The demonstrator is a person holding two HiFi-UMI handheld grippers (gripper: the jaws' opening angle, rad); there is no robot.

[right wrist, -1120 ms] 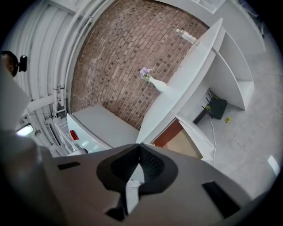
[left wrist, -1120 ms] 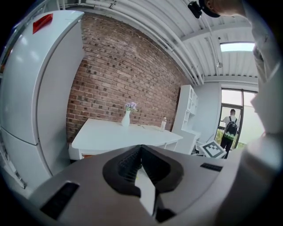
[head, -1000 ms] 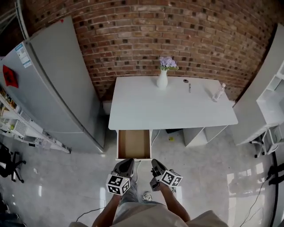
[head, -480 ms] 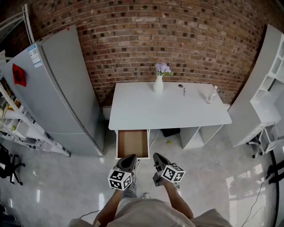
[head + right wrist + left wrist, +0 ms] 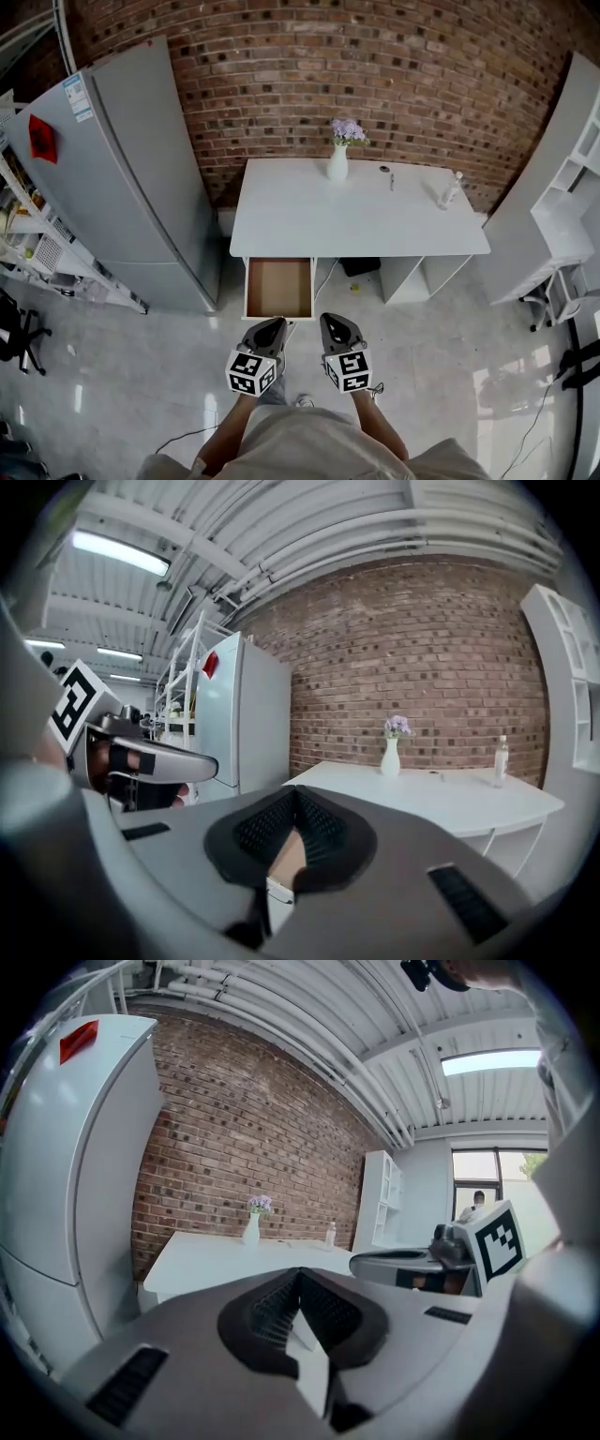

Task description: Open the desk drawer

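Both grippers are empty and clear of the desk. The left gripper (image 5: 270,328) and the right gripper (image 5: 336,326) hang side by side just short of the drawer's front edge, touching nothing. Each has its jaws pressed together with nothing between them, as each gripper view shows plainly.

The drawer (image 5: 279,288) stands pulled out from under the left end of the white desk (image 5: 375,230), beside the grey fridge (image 5: 141,178). Its brown bottom is bare to the head view. By my reading the opening itself is done and the hands stand off from it. Whether the drawer has reached its full travel is hard to say from this steep angle.

If more pull is wanted, the next move calls for one gripper to part its jaws, take the front panel and draw it straight toward the person. Otherwise nothing remains to do.

Both forearms reach forward from the body at the bottom of the head view. The grippers sit near level, pointing toward the desk with their marker cubes facing up, close together but not touching.
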